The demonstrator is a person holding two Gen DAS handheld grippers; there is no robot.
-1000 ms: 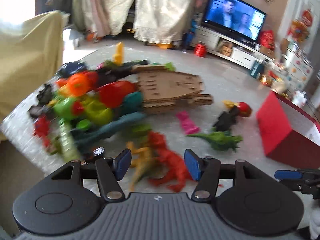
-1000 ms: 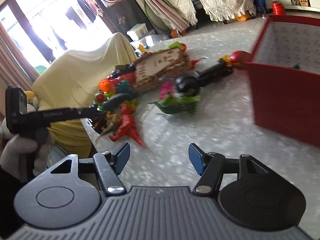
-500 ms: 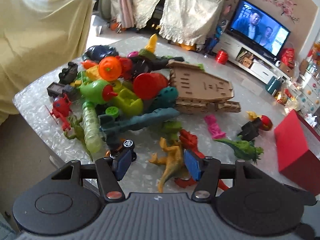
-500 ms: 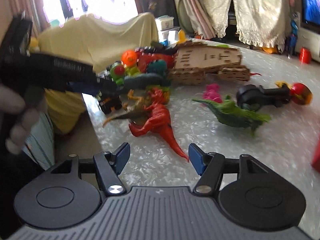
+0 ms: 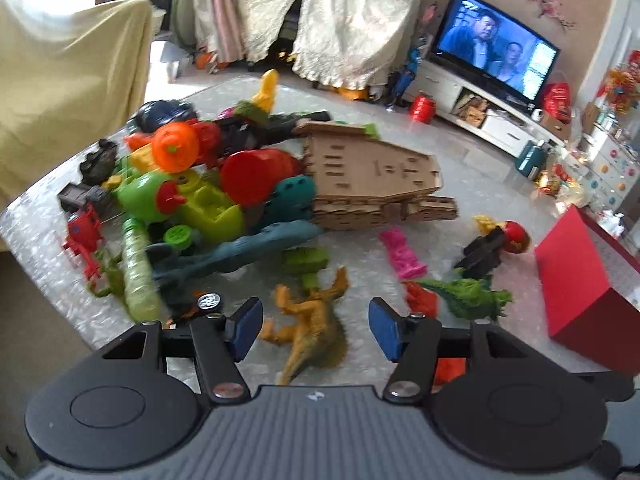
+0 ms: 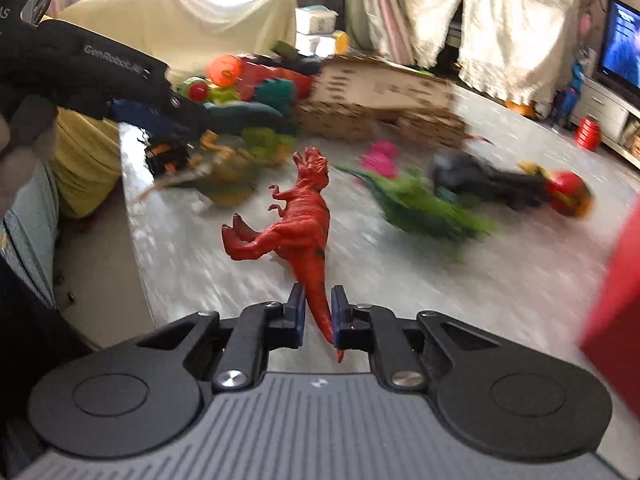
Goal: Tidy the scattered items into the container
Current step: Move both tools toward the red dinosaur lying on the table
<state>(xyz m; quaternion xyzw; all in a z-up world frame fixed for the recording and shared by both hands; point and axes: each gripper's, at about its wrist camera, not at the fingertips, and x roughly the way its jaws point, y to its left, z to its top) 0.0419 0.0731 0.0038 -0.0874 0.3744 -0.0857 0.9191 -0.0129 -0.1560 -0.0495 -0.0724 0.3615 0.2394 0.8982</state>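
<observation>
My right gripper [image 6: 317, 314] is shut on the tail of a red toy dinosaur [image 6: 296, 220], whose body lies forward on the marble table [image 6: 440, 280]. My left gripper [image 5: 316, 330] is open, its jaws on either side of a yellow-brown dinosaur [image 5: 316, 328] lying on the table. The red container [image 5: 580, 276] stands at the right; its edge also shows in the right wrist view [image 6: 616, 300]. A green dinosaur [image 5: 468, 296] lies near it and also shows in the right wrist view [image 6: 424, 208].
A heap of toys [image 5: 192, 192] and a cardboard ship model [image 5: 368, 180] fill the table's left and middle. A pink toy [image 5: 402, 256], a black toy with a red ball [image 5: 492, 244] lie nearby. The table's front edge [image 6: 136, 216] drops off left.
My right gripper has closed on the red dinosaur's tail. My left gripper has moved so that the yellow-brown dinosaur now lies between its open jaws.
</observation>
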